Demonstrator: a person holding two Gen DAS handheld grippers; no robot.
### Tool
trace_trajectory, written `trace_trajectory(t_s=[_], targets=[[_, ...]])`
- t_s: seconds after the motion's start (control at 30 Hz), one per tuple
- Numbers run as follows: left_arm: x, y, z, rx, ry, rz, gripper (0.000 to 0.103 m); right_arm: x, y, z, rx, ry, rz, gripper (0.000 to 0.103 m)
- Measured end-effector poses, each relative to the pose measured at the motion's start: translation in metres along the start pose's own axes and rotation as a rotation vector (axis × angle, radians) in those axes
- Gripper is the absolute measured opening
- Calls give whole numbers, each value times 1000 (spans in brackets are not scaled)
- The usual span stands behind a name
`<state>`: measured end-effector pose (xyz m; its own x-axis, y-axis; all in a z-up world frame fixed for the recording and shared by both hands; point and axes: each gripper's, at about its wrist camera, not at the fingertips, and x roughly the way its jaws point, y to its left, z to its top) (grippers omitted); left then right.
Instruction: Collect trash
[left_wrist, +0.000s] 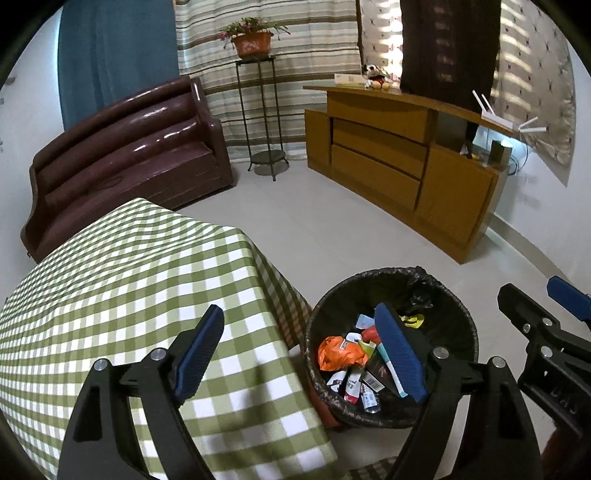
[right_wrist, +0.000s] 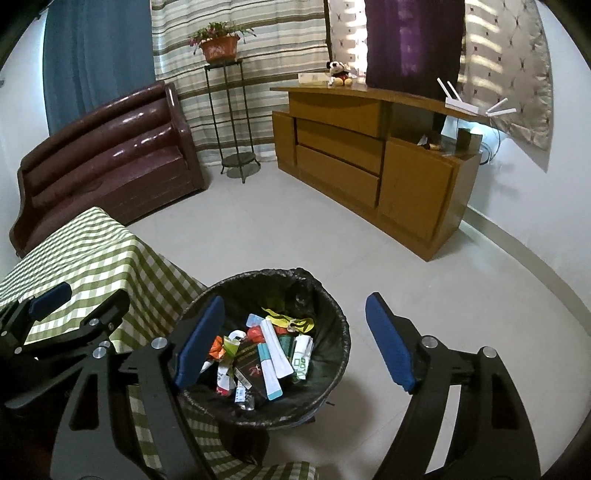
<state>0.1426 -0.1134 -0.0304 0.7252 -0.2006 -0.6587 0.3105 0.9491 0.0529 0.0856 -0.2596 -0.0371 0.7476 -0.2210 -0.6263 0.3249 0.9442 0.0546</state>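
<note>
Nearest to the camera, at the bottom of the left wrist view, the left gripper (left_wrist: 299, 354) has its two blue pads wide apart and nothing is between them; one pad is over the checked cloth and the other is over the bin. In the right wrist view the right gripper (right_wrist: 295, 343) is also spread wide with nothing held, its left pad above the bin and its right pad above the bare floor. The trash bin (left_wrist: 458, 314) stands on the floor in the lower middle of both views, just beside the hanging edge of the green checked tablecloth (left_wrist: 129, 277). It has a black liner, and the trash (right_wrist: 266, 350) lies inside it: an orange wrapper, white and teal packets, a yellow piece, a dark packet. Farther back, at the left, stands a dark brown sofa (left_wrist: 129, 147), and at the right a wooden cabinet (left_wrist: 388, 155). Between them, at the upper middle, a potted plant (left_wrist: 253, 40) sits on a thin metal stand before striped curtains.
</note>
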Motion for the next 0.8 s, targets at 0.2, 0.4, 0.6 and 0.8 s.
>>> trace_trajectory(t_s=[0.2, 0.4, 0.6, 0.8], targets=[[-21, 5, -8, -13, -32, 14, 82, -22, 3, -3, -11, -25, 3, 78], [-40, 11, -14, -36, -51, 11, 82, -43, 5, -8, -16, -48, 6, 78], [-59, 20, -20, -49, -78, 27, 83, -63, 11, -13, -28, -71, 16, 78], [-72, 24, -28, -54, -93, 38, 83, -78, 15, -19, -37, -85, 20, 78]])
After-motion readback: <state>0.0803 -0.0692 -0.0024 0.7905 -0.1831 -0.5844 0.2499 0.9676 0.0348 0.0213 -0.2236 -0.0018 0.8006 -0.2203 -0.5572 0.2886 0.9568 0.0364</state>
